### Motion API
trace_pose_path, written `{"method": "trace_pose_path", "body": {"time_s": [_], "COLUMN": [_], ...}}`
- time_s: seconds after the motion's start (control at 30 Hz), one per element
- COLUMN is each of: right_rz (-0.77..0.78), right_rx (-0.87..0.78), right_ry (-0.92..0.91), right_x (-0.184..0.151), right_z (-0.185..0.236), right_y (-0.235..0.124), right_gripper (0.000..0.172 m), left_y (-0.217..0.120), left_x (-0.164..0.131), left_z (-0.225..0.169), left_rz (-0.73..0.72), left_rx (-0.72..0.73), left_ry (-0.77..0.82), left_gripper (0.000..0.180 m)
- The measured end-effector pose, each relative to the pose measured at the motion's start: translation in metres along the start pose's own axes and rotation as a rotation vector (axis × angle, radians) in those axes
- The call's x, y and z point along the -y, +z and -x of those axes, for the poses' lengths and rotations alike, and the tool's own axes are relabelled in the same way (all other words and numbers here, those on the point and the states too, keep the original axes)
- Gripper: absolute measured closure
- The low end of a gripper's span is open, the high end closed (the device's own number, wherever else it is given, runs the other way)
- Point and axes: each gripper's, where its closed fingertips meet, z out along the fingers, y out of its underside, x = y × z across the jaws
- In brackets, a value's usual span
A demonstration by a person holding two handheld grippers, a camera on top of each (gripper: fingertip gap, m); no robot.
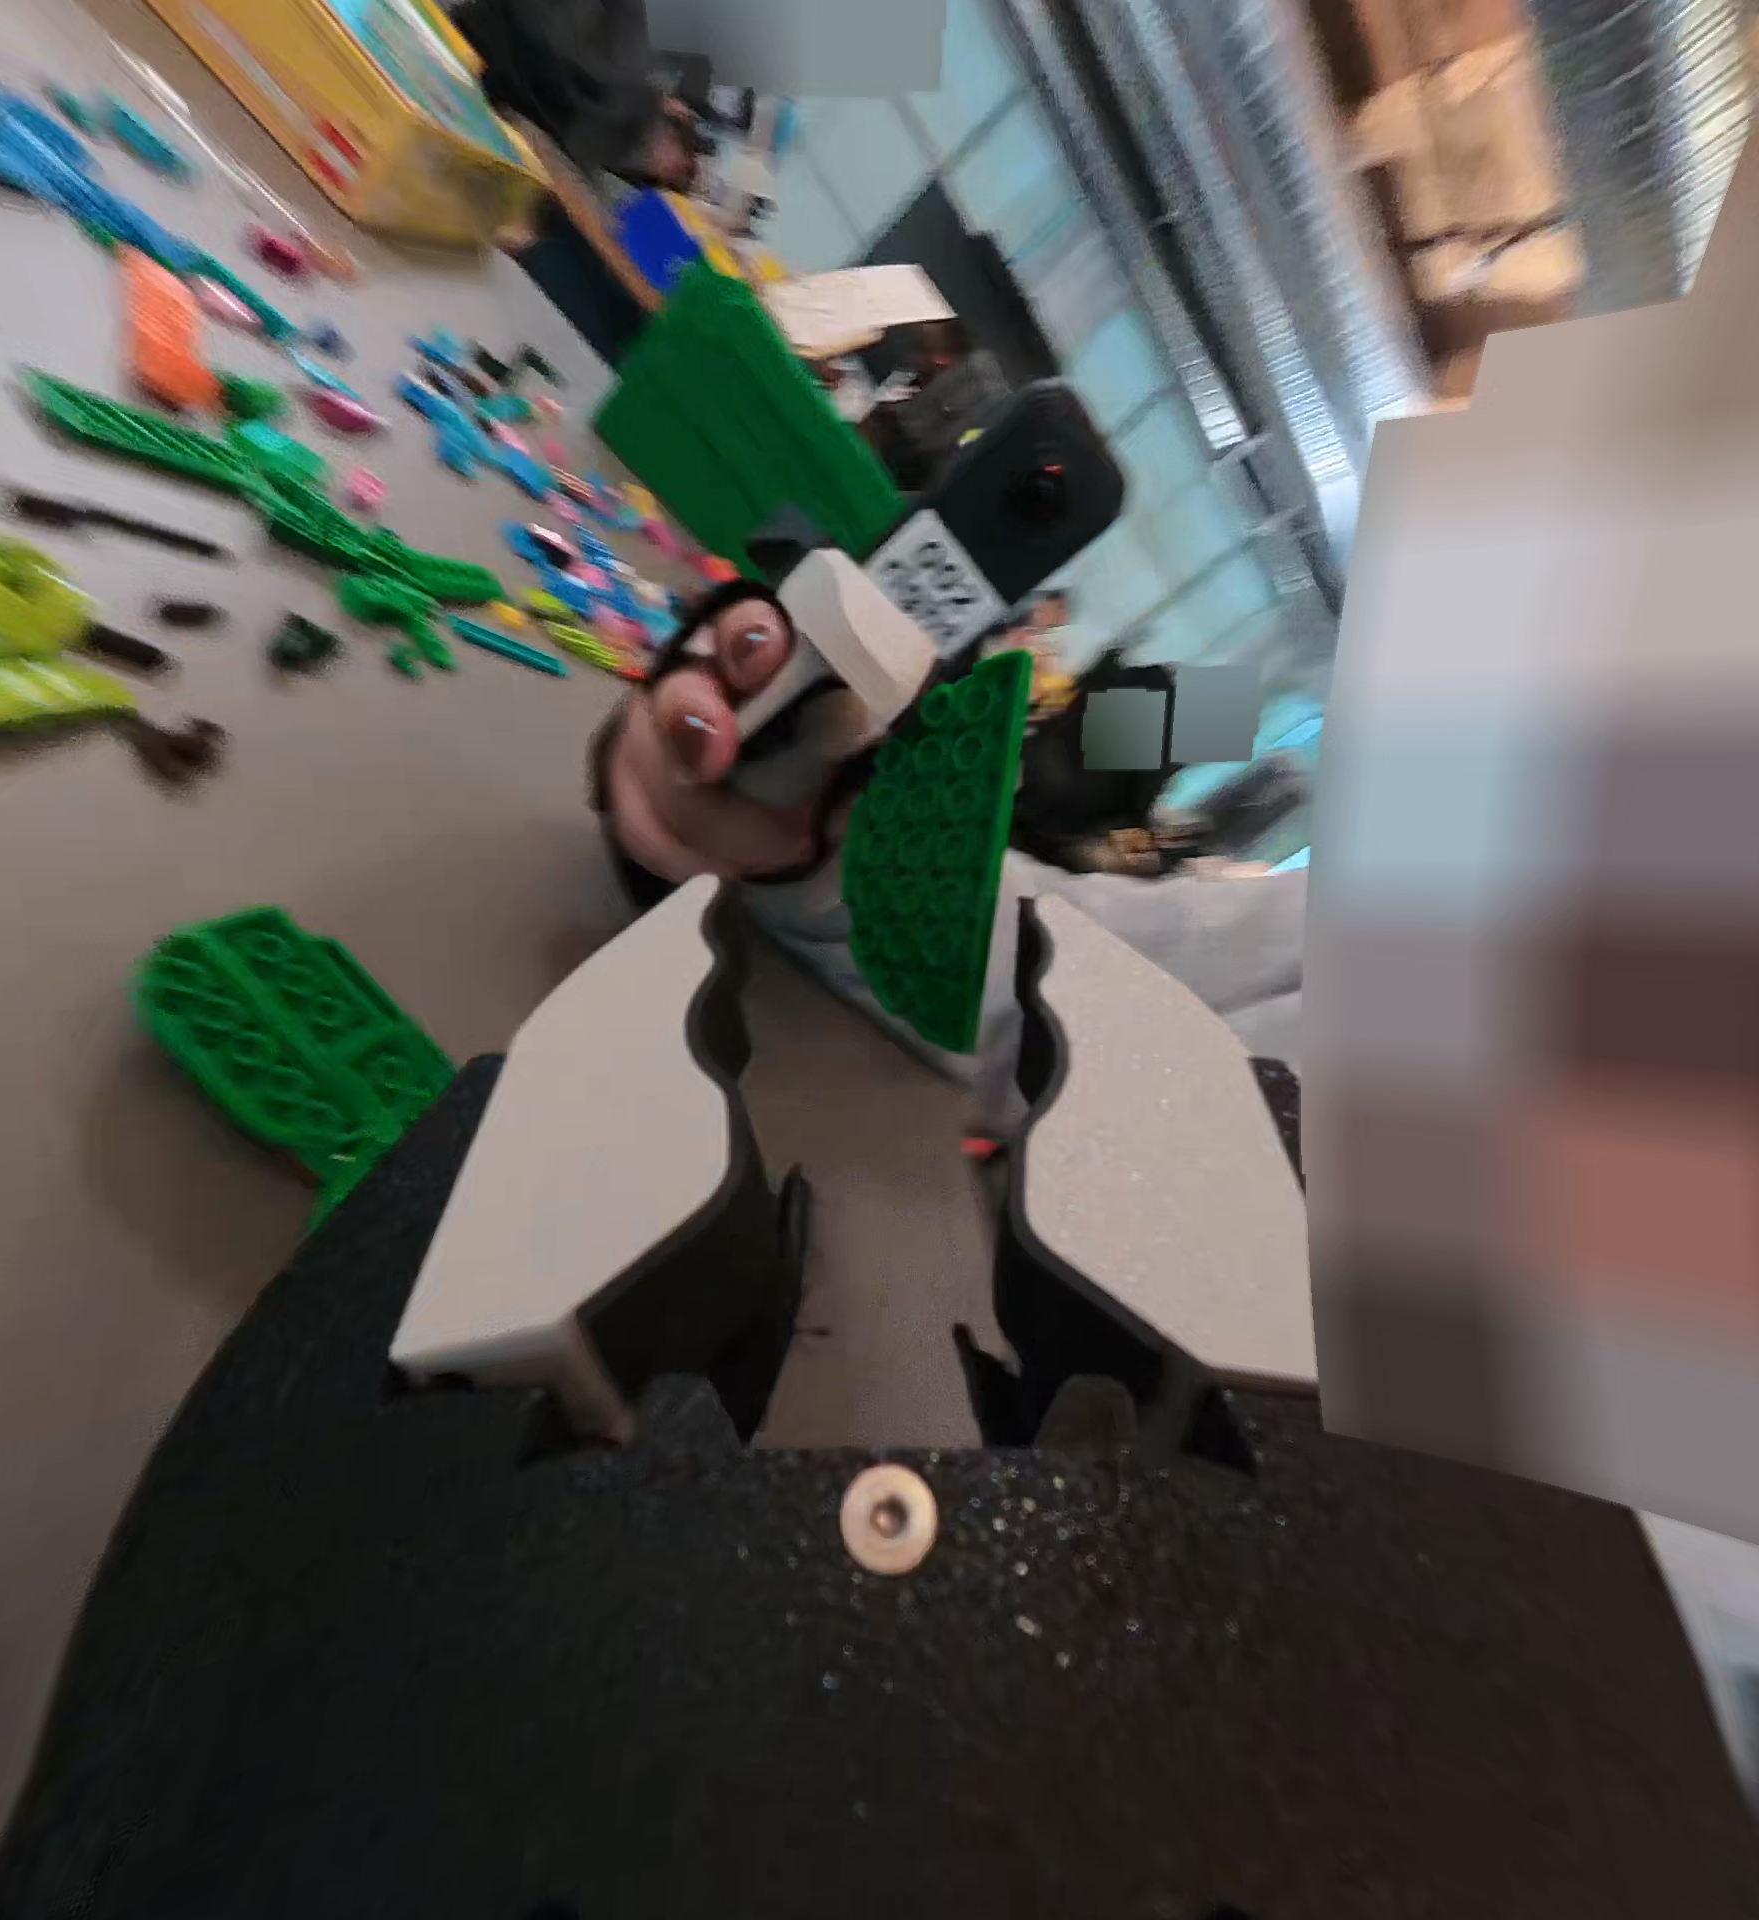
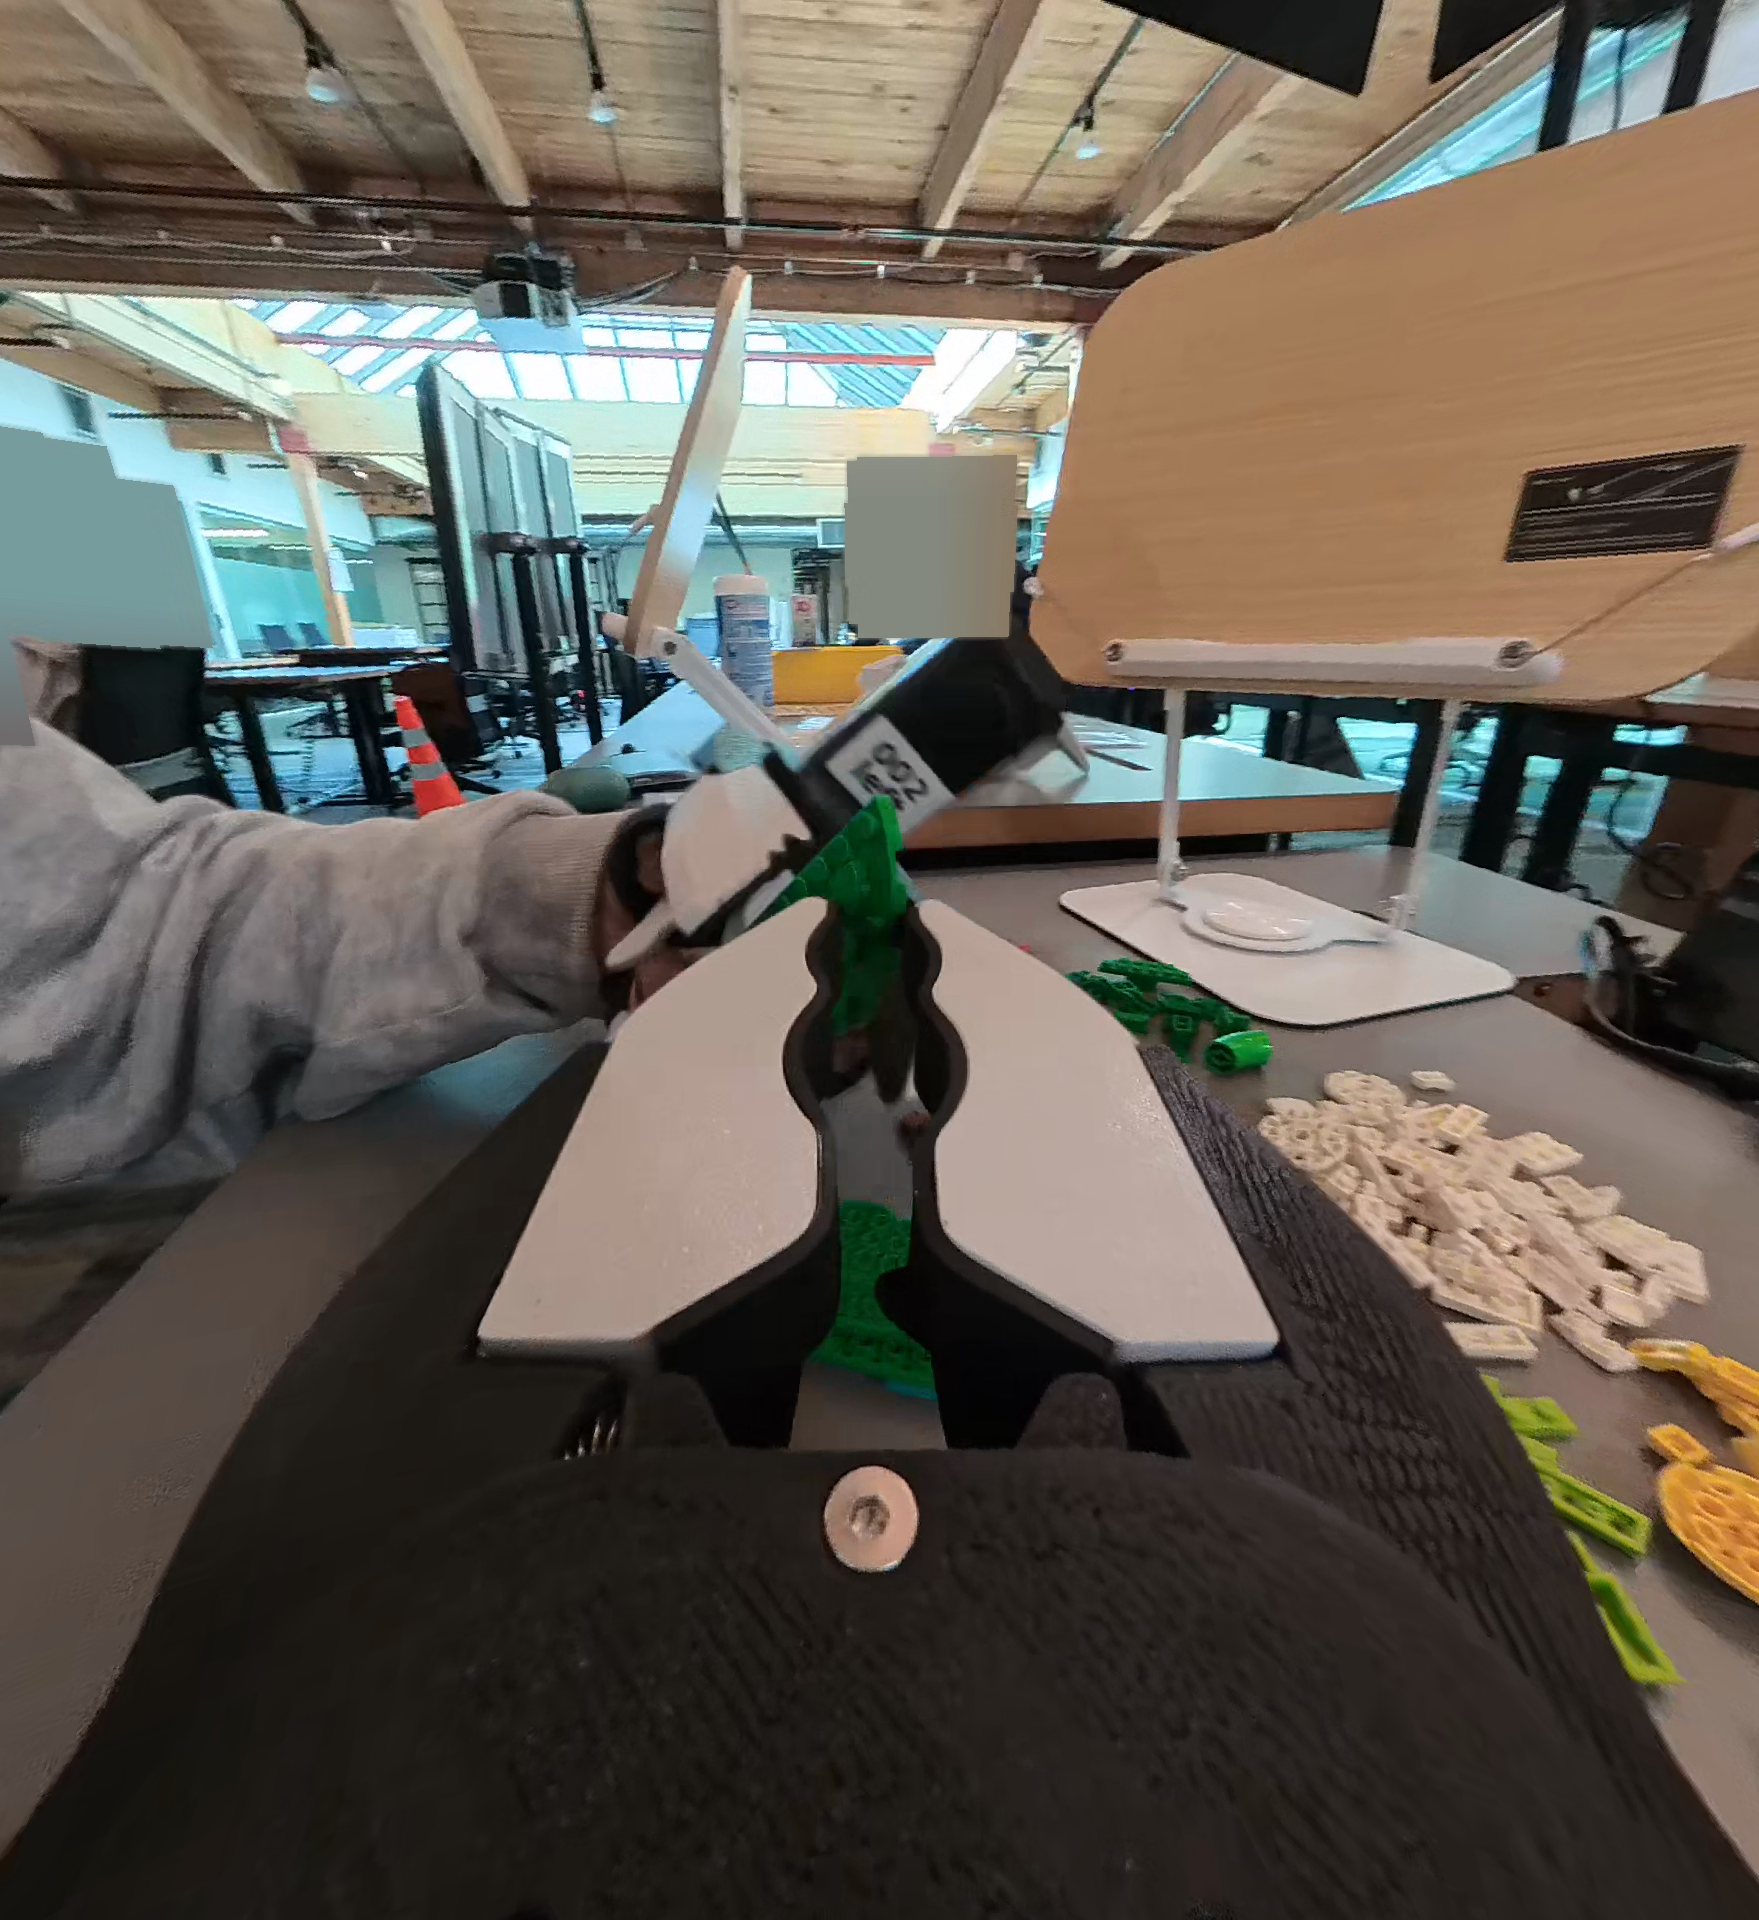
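Note:
My right gripper (image 2: 870,914) is shut on a green half-round studded plate (image 2: 859,883) and holds it edge-on, above the table. In the left wrist view the same plate (image 1: 922,852) stands upright in the right gripper (image 1: 859,743), which a hand holds. My left gripper (image 1: 875,914) is open. The lower end of the plate reaches between its fingertips, with a gap showing on each side, so the pads do not press on it. The left gripper also shows in the right wrist view (image 2: 740,862), held by a hand in a grey sleeve, just behind the plate.
A second green plate (image 1: 283,1039) lies on the grey table (image 1: 439,810), with scattered coloured bricks (image 1: 501,436) and a yellow box (image 1: 366,114) beyond. To the right lie white pieces (image 2: 1457,1195), yellow pieces (image 2: 1748,1507) and small green pieces (image 2: 1166,1003). A wooden board stands on a white stand (image 2: 1290,956). Both grippers' tips are close together, under 4 cm apart.

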Motion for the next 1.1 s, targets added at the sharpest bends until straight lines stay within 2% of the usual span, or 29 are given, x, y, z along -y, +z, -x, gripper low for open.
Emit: {"method": "trace_pose_path", "body": {"time_s": [0.1, 0.23, 0.3, 0.43, 0.73, 0.8, 0.93, 1.1], "right_rz": [0.006, 0.017, 0.033, 0.093, 0.17, 0.181, 0.221, 0.25], "right_rx": [-0.052, -0.102, -0.146, -0.268, -0.333, -0.35, -0.386, -0.342], "right_ry": [-0.026, -0.039, -0.064, -0.222, -0.313, -0.345, -0.426, -0.377], "right_x": [-0.001, -0.003, -0.005, -0.011, -0.02, -0.021, -0.025, -0.031], "right_z": [-0.007, -0.015, -0.021, -0.032, -0.037, -0.037, -0.037, -0.035], "right_y": [-0.001, -0.002, -0.003, -0.004, -0.003, -0.002, 0.001, 0.003], "right_gripper": [0.163, 0.163, 0.163, 0.161, 0.154, 0.148, 0.154, 0.156], "left_y": [0.004, 0.0, 0.0, -0.001, -0.007, -0.007, -0.009, -0.013], "left_x": [0.001, 0.018, 0.019, 0.018, 0.013, 0.012, 0.009, 0.003], "left_z": [0.018, 0.03, 0.032, 0.043, 0.056, 0.057, 0.061, 0.062], "left_rz": [0.025, -0.023, -0.008, 0.038, 0.125, 0.137, 0.141, 0.168], "left_rx": [0.281, 0.56, 0.629, 0.768, 0.881, 0.88, 0.874, 0.85], "left_ry": [0.305, 0.619, 0.706, 0.765, 0.854, 0.852, 0.829, 0.839], "left_gripper": [0.126, 0.166, 0.174, 0.175, 0.175, 0.175, 0.175, 0.176]}}
